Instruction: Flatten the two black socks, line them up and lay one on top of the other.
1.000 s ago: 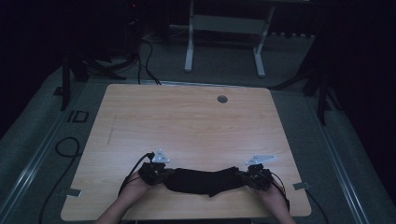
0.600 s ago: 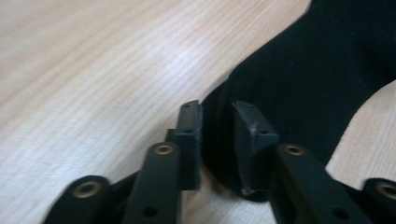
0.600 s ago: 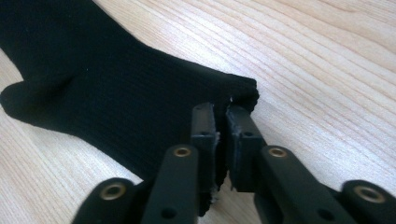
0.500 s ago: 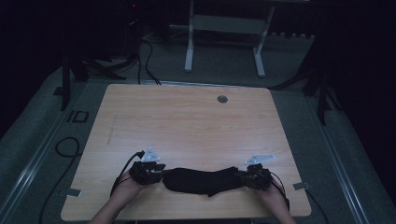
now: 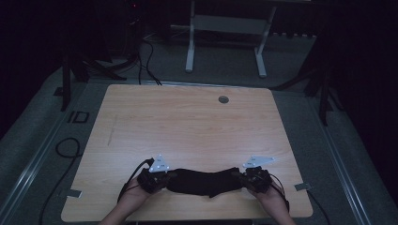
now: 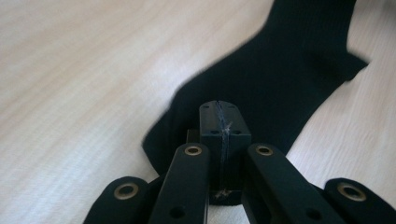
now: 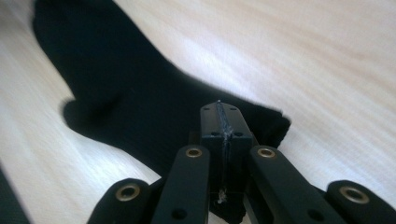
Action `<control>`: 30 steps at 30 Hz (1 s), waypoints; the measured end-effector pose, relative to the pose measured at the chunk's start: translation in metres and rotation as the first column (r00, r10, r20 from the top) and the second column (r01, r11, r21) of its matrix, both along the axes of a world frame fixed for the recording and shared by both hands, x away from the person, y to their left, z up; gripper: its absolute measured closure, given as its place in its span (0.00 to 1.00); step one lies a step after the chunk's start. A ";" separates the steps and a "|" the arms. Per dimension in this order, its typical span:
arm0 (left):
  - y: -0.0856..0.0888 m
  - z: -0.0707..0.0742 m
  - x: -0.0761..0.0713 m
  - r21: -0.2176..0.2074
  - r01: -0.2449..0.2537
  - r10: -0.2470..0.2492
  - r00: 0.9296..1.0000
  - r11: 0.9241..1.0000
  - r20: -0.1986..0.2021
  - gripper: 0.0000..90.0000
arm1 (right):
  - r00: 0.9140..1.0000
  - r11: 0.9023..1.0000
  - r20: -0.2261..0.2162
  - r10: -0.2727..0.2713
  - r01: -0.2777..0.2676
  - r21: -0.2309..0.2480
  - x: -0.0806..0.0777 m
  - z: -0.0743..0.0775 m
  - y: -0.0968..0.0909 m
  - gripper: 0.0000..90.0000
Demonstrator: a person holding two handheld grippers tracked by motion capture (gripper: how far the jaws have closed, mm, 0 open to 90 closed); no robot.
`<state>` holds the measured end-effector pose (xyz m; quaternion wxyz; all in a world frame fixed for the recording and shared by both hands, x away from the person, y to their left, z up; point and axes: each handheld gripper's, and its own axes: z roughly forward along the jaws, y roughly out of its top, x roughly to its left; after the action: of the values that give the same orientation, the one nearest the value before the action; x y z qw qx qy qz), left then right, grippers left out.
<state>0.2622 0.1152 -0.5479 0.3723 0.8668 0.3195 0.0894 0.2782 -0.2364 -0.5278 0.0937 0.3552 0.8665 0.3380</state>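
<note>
right now i'm seeing my left gripper [image 5: 162,176] with its jaws pressed together, having just closed, pinching one end of the black sock [image 5: 202,182]. my right gripper [image 5: 248,177] is doing the same at the other end. the sock is lying stretched between them along the near edge of the wooden table [image 5: 187,122].

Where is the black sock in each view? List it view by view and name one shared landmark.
High view: black sock near the table's front edge, stretched between both grippers.
Left gripper view: centre to upper right.
Right gripper view: upper left to centre.
Shared landmark: light wooden table.
</note>
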 end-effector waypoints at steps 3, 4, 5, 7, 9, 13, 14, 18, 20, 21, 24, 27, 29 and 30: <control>-0.001 -0.008 0.003 0.021 -0.002 0.002 1.000 1.000 -0.003 1.00 | 1.000 1.000 -0.027 -0.007 0.006 -0.027 0.003 -0.012 0.000 1.00; -0.001 -0.010 0.004 0.017 -0.005 0.005 1.000 1.000 -0.002 1.00 | 1.000 0.999 -0.030 -0.010 0.009 -0.039 0.004 -0.015 0.000 1.00; -0.001 -0.012 0.005 0.020 -0.002 0.002 1.000 1.000 0.002 1.00 | 0.999 0.999 -0.039 -0.010 0.008 -0.040 0.005 -0.018 -0.001 1.00; 0.000 -0.015 0.007 0.015 0.005 -0.005 1.000 1.000 0.020 1.00 | 0.999 0.999 -0.037 -0.008 0.006 -0.034 0.008 -0.019 -0.001 1.00; 0.000 -0.017 0.011 0.003 -0.002 0.002 1.000 1.000 0.029 1.00 | 1.000 0.999 -0.025 -0.010 0.009 -0.048 0.010 -0.019 0.000 1.00; 0.000 -0.018 0.021 0.004 0.006 -0.006 0.999 1.000 0.050 1.00 | 1.000 0.998 -0.024 -0.016 0.015 -0.054 0.018 -0.019 0.001 1.00; -0.001 -0.018 0.024 0.002 0.004 -0.004 0.999 1.000 0.051 1.00 | 1.000 0.998 -0.023 -0.020 0.019 -0.056 0.021 -0.019 0.001 1.00; -0.001 -0.019 0.035 -0.001 0.001 0.000 0.998 1.000 0.055 1.00 | 0.999 0.998 -0.027 -0.029 0.028 -0.052 0.032 -0.019 -0.001 1.00; -0.002 -0.019 0.040 0.000 0.003 -0.003 0.998 1.000 0.057 1.00 | 0.999 0.998 -0.029 -0.033 0.032 -0.049 0.038 -0.019 -0.001 1.00; -0.002 -0.019 0.043 0.001 -0.002 0.002 0.998 1.000 0.059 1.00 | 0.999 0.998 -0.025 -0.040 0.038 -0.055 0.042 -0.018 0.000 1.00; -0.002 -0.019 0.050 0.002 -0.007 0.007 0.998 1.000 0.065 1.00 | 0.999 0.996 -0.010 -0.051 0.050 -0.069 0.049 -0.018 0.003 1.00; 0.000 -0.019 0.057 0.001 -0.007 0.007 0.998 1.000 0.069 1.00 | 0.998 0.996 -0.011 -0.058 0.057 -0.062 0.056 -0.019 0.004 1.00; 0.000 -0.019 0.061 0.003 -0.010 0.010 0.998 1.000 0.068 1.00 | 0.998 0.997 -0.020 -0.058 0.057 -0.053 0.062 -0.019 0.004 1.00; 0.000 -0.019 0.063 0.012 -0.008 0.007 0.997 1.000 0.076 1.00 | 0.998 0.997 -0.022 -0.064 0.062 -0.053 0.065 -0.019 0.004 1.00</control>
<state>0.3255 0.1153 -0.5668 0.3782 0.8639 0.3080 0.1256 0.3428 -0.2320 -0.5465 0.1031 0.3838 0.8644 0.3079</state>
